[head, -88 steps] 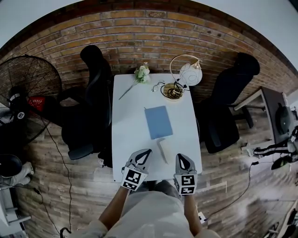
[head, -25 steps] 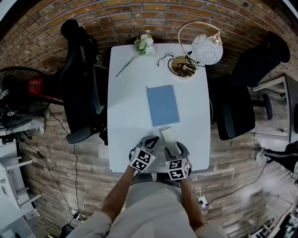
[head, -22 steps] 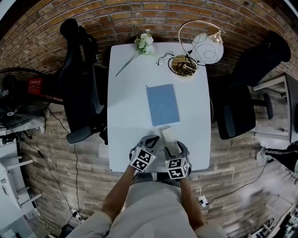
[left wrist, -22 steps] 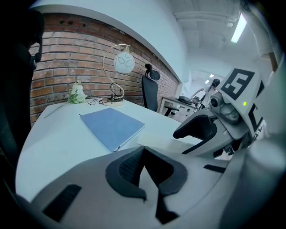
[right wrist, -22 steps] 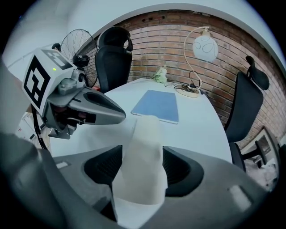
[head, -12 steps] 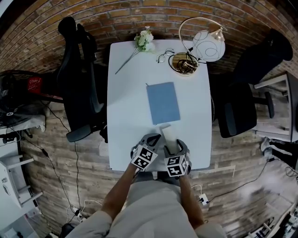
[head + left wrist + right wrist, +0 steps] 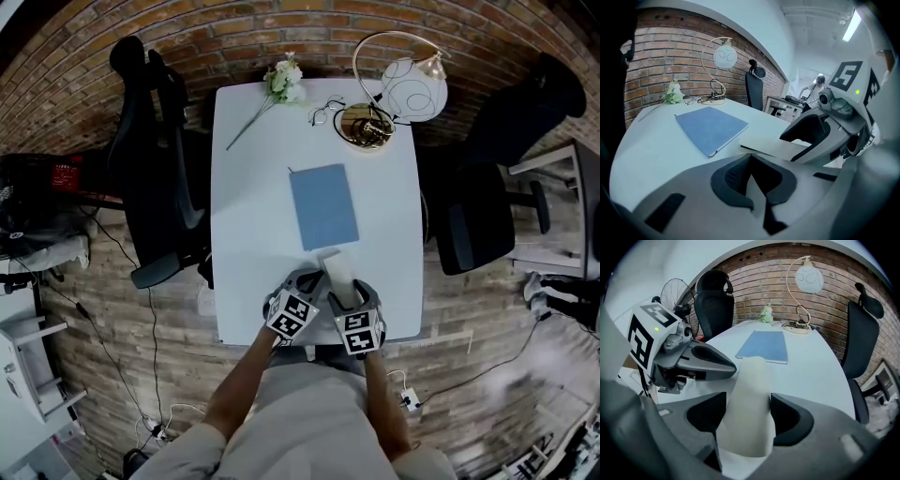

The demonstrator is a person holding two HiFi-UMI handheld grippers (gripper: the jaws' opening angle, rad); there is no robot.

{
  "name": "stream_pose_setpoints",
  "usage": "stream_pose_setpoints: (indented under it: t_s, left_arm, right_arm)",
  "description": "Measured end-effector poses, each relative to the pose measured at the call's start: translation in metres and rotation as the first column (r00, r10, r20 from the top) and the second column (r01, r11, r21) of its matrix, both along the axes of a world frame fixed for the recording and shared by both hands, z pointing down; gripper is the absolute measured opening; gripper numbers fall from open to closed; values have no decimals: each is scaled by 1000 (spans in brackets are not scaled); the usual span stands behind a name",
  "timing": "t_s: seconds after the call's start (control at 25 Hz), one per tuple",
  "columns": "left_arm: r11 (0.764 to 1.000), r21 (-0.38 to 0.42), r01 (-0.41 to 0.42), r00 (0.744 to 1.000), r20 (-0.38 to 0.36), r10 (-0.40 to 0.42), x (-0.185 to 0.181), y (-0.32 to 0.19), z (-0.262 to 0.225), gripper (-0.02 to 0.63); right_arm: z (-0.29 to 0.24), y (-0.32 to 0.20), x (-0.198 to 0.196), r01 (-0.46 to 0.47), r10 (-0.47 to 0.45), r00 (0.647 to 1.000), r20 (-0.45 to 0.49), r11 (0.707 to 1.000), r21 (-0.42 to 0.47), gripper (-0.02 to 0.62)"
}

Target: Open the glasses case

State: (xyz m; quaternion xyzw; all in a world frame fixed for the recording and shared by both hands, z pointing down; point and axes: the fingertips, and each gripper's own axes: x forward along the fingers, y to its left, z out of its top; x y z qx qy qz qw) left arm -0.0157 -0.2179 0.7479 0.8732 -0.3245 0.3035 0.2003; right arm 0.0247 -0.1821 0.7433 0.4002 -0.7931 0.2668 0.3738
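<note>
The cream glasses case (image 7: pixel 335 271) lies near the front edge of the white table (image 7: pixel 244 234), pointing away from me. My right gripper (image 7: pixel 348 293) straddles its near end. In the right gripper view the case (image 7: pixel 750 394) fills the gap between the pads (image 7: pixel 787 416) and touches both. These jaws have just been opening, with the case between them. My left gripper (image 7: pixel 307 279) sits close on the case's left with its jaws together and nothing in them, and its tip (image 7: pixel 729 365) is beside the case. From the left gripper view the case (image 7: pixel 771 146) looks like a flat slab.
A blue notebook (image 7: pixel 323 206) lies just beyond the case. At the far end are a lamp (image 7: pixel 398 80) on a gold base, spectacles (image 7: pixel 323 114) and a white flower (image 7: pixel 281 80). Black chairs (image 7: pixel 155 169) (image 7: pixel 478 220) flank the table.
Since the earliest frame both grippers have come together at the case from its two sides. Over the last second they have barely shifted.
</note>
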Motion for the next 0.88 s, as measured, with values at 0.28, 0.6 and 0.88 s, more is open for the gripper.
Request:
stream_pose_setpoints:
  t_s: [0.28, 0.6, 0.88]
  left_arm:
    - [999, 9, -46, 998, 41, 46, 9, 0, 5, 2]
    - [999, 0, -52, 998, 46, 52, 9, 1, 7, 2]
    - [998, 3, -55, 997, 46, 55, 9, 1, 6, 3]
  right_arm:
    - [-3, 0, 1, -11, 11, 999, 33, 1000, -21, 295]
    - [-10, -1, 3, 1, -1, 1000, 6, 1000, 21, 282]
    - [-19, -4, 6, 2, -1, 1000, -9, 998, 62, 161]
